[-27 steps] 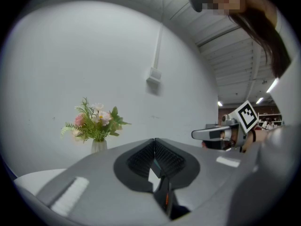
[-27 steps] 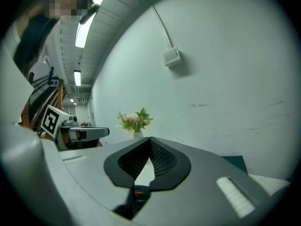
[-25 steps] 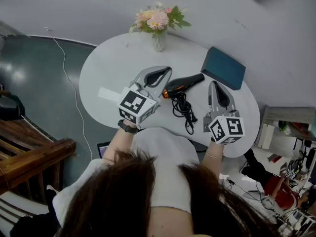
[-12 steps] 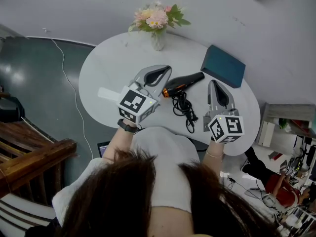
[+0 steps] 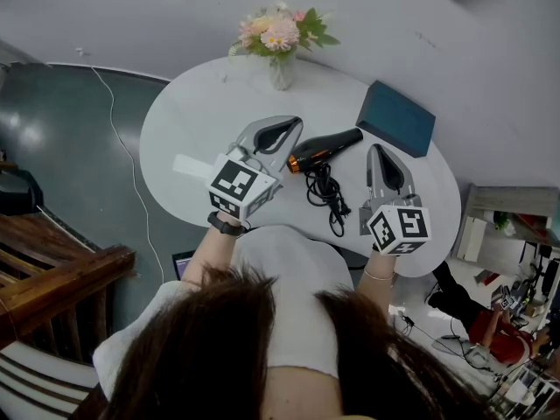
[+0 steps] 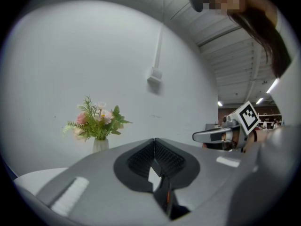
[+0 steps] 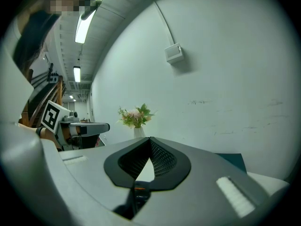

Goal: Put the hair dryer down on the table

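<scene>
The black hair dryer (image 5: 325,148) with an orange ring lies on the white round table (image 5: 188,112), its coiled cord (image 5: 325,191) trailing toward me. My left gripper (image 5: 292,123) hovers just left of the dryer's orange end, jaws shut with nothing held. My right gripper (image 5: 376,150) is to the dryer's right, apart from it, also shut and empty. In the left gripper view the jaw tips (image 6: 154,139) meet, and the same goes for the right gripper view (image 7: 150,138). A dark shape with an orange glint (image 6: 166,197) shows below the left jaws.
A vase of pink flowers (image 5: 280,44) stands at the table's far edge. A teal flat box (image 5: 395,119) lies at the far right, near the wall. A white card (image 5: 191,165) lies by the left gripper. Wooden stairs (image 5: 52,274) are on the floor at left.
</scene>
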